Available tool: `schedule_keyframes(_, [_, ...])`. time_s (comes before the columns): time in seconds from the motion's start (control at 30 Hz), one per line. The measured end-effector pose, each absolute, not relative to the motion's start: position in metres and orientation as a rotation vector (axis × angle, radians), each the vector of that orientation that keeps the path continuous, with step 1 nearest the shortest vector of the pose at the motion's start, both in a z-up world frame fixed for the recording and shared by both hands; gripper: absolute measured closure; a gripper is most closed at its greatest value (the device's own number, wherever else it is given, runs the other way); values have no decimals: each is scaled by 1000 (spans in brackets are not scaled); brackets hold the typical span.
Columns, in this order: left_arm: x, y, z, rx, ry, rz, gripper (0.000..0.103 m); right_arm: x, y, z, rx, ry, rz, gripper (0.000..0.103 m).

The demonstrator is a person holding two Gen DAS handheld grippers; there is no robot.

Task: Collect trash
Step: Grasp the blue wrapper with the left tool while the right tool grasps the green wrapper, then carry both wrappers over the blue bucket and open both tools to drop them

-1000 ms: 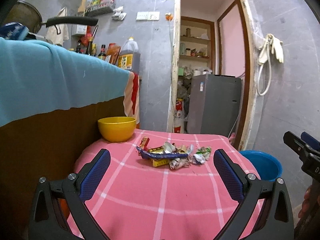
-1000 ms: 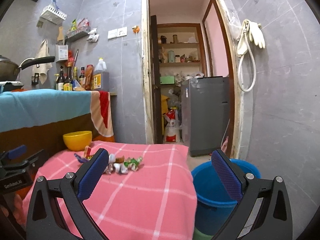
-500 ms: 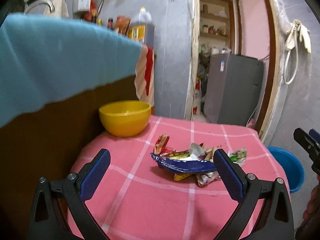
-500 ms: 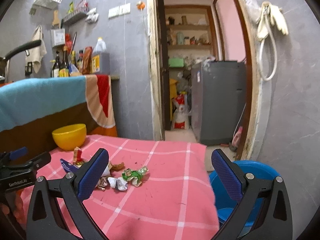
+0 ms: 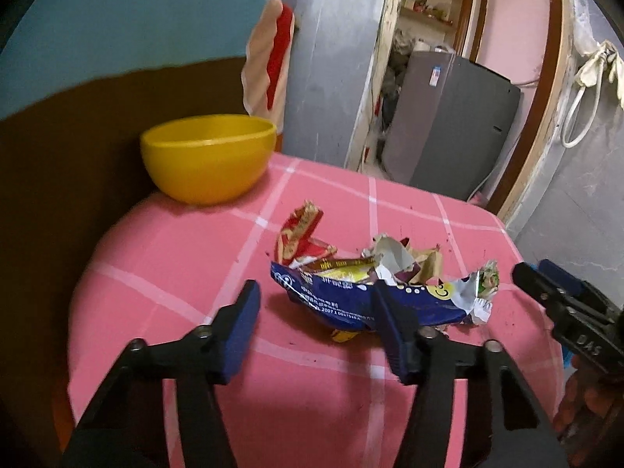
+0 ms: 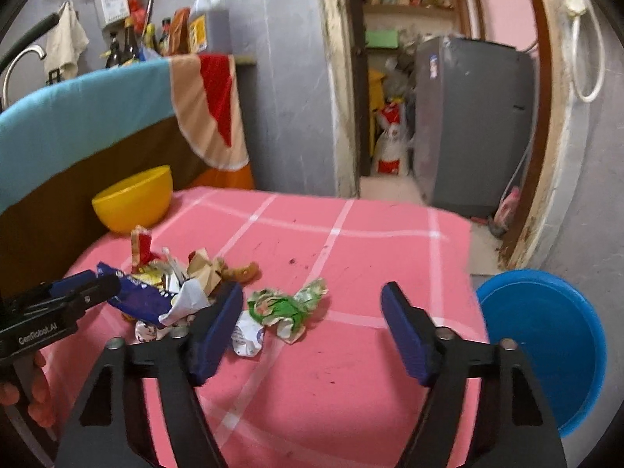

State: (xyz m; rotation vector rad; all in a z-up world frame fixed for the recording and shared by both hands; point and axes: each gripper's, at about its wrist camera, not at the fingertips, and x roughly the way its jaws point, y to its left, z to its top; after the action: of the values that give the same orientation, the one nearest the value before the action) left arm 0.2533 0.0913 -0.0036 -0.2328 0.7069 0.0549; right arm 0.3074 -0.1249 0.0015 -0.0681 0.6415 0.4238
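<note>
Pink checked cloth [image 5: 312, 390] is seen covering the table in both views. A heap of crumpled wrappers [image 5: 374, 273] is gathered at the centre of the left wrist frame, with a long blue wrapper [image 5: 351, 300] laid across its near side. The left gripper [image 5: 316, 304] is held with its jaws parted but not wide, the blue wrapper's left end lying between them; contact cannot be told. A yellow bowl [image 5: 208, 156] is set upper left of the heap, against the brown panel.

In the right wrist view a green crumpled wrapper [image 6: 280, 306] and a small white scrap [image 6: 247, 335] are found just right of the heap, at centre frame. The right gripper [image 6: 312, 312] is spread wide and nothing is held; the green wrapper is seen between its fingers. A blue bucket [image 6: 546, 335] is placed at lower right, beside the table edge
</note>
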Motion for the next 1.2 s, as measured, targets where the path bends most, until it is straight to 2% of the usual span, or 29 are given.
schedule_keyframes(0.07, [256, 94, -6, -253, 727, 51, 65, 315, -120, -4, -69, 677, 442, 43])
schedule_keyframes(0.27, [254, 101, -10, -304, 740, 42, 76, 327, -112, -22, -77, 772, 480, 55])
schedule_keyframes(0.43, [251, 104, -5, -320, 721, 46, 88, 329, -114, -26, -49, 798, 510, 77])
schedule_keyframes(0.6, [247, 106, -1, -332, 698, 48, 95, 323, -121, -24, -21, 781, 528, 87])
schedule_keyframes(0.77, [238, 104, 8, -338, 655, 40, 100, 307, -130, -13, -9, 699, 511, 88])
schedule_keyframes(1.2, [209, 60, 68, -279, 397, -56, 101, 248, -172, 54, 11, 367, 459, 88])
